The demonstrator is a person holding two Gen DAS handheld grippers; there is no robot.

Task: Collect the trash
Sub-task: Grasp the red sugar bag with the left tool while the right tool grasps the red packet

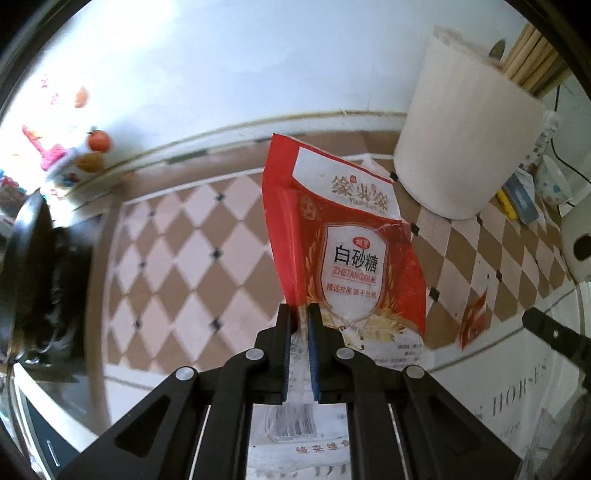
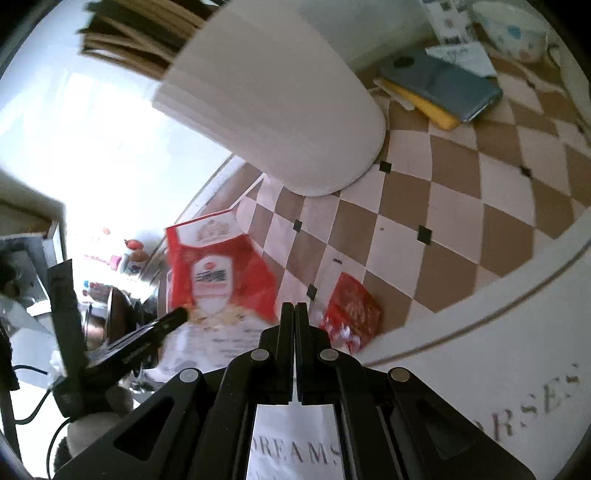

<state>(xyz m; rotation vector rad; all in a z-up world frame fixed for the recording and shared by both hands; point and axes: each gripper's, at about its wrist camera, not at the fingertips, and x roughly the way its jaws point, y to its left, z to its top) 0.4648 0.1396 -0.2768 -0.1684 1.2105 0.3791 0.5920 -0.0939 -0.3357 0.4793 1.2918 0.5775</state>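
Note:
A red and white sugar bag (image 1: 343, 236) hangs lifted off the checkered tablecloth (image 1: 184, 258), and my left gripper (image 1: 299, 310) is shut on its clear lower edge. The right wrist view shows the same bag (image 2: 218, 273) at the left with a black left finger (image 2: 173, 319) at its bottom. My right gripper (image 2: 294, 308) is shut with nothing between its fingers. A small crumpled red wrapper (image 2: 352, 314) lies on the cloth just right of its tips, also seen as a red scrap (image 1: 472, 317) from the left wrist. A tall white bin (image 2: 277, 103) stands behind.
The white bin (image 1: 465, 140) stands at the back right of the table. Beside it lie a grey-blue phone on yellow pads (image 2: 443, 88) and a spotted bowl (image 2: 513, 29). A dark pan (image 1: 29, 280) sits at the left edge, with bottles and fruit (image 1: 98, 140) beyond.

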